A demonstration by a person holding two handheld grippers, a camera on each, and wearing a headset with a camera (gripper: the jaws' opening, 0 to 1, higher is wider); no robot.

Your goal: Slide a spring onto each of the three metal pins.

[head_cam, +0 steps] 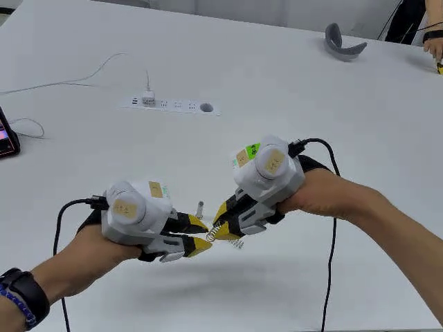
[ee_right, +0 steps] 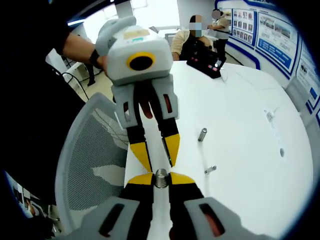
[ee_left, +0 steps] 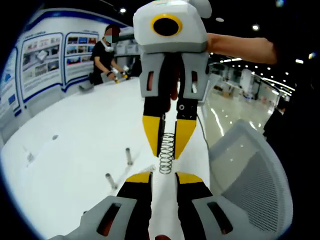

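My right gripper (head_cam: 219, 227) is shut on a small steel spring (head_cam: 212, 232), held just above the white table. In the left gripper view the spring (ee_left: 166, 150) hangs between the right gripper's yellow fingers (ee_left: 152, 135), its lower end reaching in between my left gripper's (ee_left: 164, 178) parted tips without touching them. The right gripper view shows the spring (ee_right: 160, 177) end-on in its own jaws, with the left gripper's fingers (ee_right: 141, 155) spread just beyond. A short metal pin (head_cam: 200, 209) stands behind the tips. Two pins (ee_left: 129, 156) (ee_left: 110, 180) show on the table. A second spring (head_cam: 237, 243) lies below the right gripper.
A white power strip (head_cam: 169, 105) with a plugged charger and cable lies mid-table. A dark device (head_cam: 5, 135) sits at the left edge, a grey curved object (head_cam: 342, 43) at the far right. A mesh chair (ee_left: 250, 170) stands close to the table edge. A person (ee_left: 105, 50) works across the table.
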